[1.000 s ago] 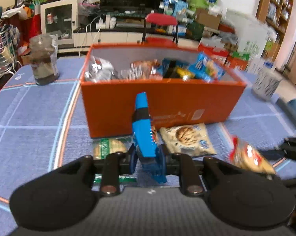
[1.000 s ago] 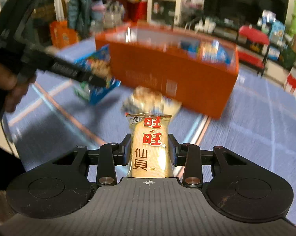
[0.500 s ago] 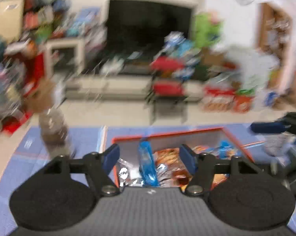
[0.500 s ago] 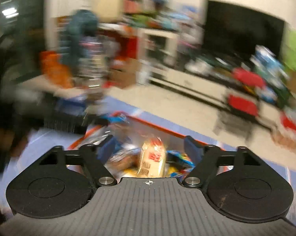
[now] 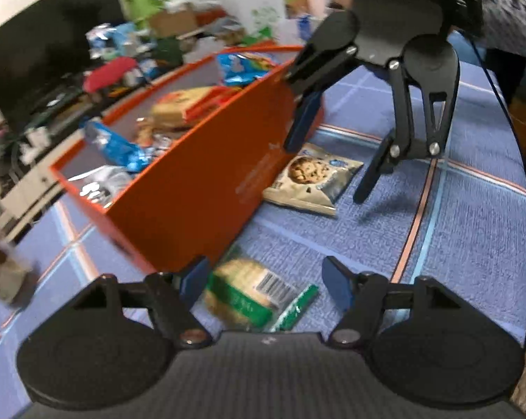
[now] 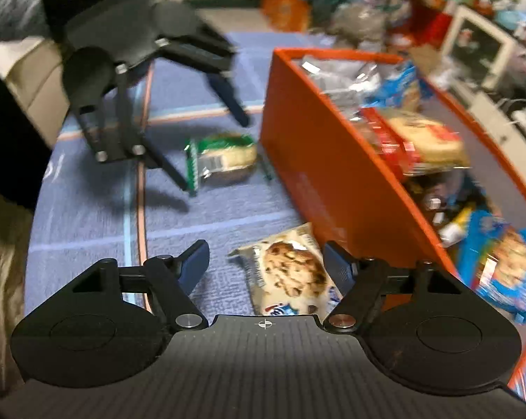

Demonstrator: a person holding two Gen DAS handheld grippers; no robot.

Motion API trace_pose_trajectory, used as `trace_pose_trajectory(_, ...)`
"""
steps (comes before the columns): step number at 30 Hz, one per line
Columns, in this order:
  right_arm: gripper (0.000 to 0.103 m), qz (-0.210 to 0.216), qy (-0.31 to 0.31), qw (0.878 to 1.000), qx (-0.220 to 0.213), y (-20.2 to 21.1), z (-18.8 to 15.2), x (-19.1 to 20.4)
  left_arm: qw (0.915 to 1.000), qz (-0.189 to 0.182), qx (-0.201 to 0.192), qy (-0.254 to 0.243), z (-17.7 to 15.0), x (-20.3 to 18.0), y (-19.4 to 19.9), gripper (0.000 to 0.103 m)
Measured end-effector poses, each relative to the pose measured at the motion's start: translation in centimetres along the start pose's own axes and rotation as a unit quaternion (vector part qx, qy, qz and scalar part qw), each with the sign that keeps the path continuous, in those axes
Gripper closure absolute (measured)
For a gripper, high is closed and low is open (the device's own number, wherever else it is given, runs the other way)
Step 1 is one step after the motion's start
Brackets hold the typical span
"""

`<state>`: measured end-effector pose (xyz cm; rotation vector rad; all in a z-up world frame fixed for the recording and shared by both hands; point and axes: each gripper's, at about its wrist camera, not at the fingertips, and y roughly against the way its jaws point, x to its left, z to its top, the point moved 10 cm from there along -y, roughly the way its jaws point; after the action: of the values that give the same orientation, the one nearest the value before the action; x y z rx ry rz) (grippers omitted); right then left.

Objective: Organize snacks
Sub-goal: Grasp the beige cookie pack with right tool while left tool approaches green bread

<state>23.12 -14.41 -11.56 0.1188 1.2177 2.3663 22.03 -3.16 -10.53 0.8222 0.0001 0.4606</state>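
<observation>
An orange box (image 5: 200, 181) (image 6: 315, 160) holding several snack packets stands on the blue cloth. A green cracker packet (image 5: 245, 296) (image 6: 224, 157) lies flat in front of it, between the fingers of my left gripper (image 5: 264, 279) (image 6: 212, 153), which is open and not pressing on it. Further along the box wall lies a chocolate-chip cookie packet (image 5: 312, 178) (image 6: 291, 272). My right gripper (image 6: 266, 262) (image 5: 326, 169) hovers over it with its jaws closing; the packet is between the fingers but the pads are not gripping it.
Blue checked cloth (image 5: 455, 216) stretches toward the table edge on the right. A blurred jar (image 5: 4, 272) stands at far left. A person's patterned sleeve (image 5: 507, 10) is behind the right gripper. A cluttered TV stand (image 5: 53, 45) lies beyond the box.
Both grippers let go of their snacks, the blue packet and the rice cracker packet, over the box. They then swung down to the cloth in front of it, open over the two packets.
</observation>
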Motion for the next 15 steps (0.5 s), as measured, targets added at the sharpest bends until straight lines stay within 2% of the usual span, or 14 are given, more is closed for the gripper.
trace_pose_trajectory(5, 0.044, 0.004, 0.024, 1.000, 0.018, -1.6, -0.6, -0.5, 0.9991, -0.032, 0.018, -0.020, 0.2, 0.3, -2.2, 0.032)
trace_pose_trajectory(7, 0.042, 0.006, 0.005, 1.000, 0.025, -2.0, -0.8, -1.4, 0.9986, -0.047, 0.024, 0.012, 0.0, 0.8, -2.4, 0.032)
trace_pose_trajectory(8, 0.037, 0.008, -0.012, 0.999, 0.040, -2.4, -1.1, -1.9, 0.9978, -0.050, 0.028, 0.034, -0.2, 1.0, -2.5, 0.031)
trace_pose_trajectory(10, 0.034, 0.011, -0.061, 0.997, 0.047, -2.5, -1.4, -2.8, 0.9965, -0.041, 0.029, 0.067, -0.6, 1.0, -2.4, 0.031)
trace_pose_trajectory(13, 0.035, -0.016, -0.089, 0.995, 0.040, -1.7, -1.8, -2.2, 0.9955, -0.002, 0.022, 0.092, -1.3, -0.1, -1.5, 0.031)
trace_pose_trajectory(15, 0.035, -0.031, -0.126, 0.991, 0.031, -1.4, -2.3, -1.4, 0.9931, 0.006, 0.019, 0.115, -1.7, -1.6, -0.8, 0.031)
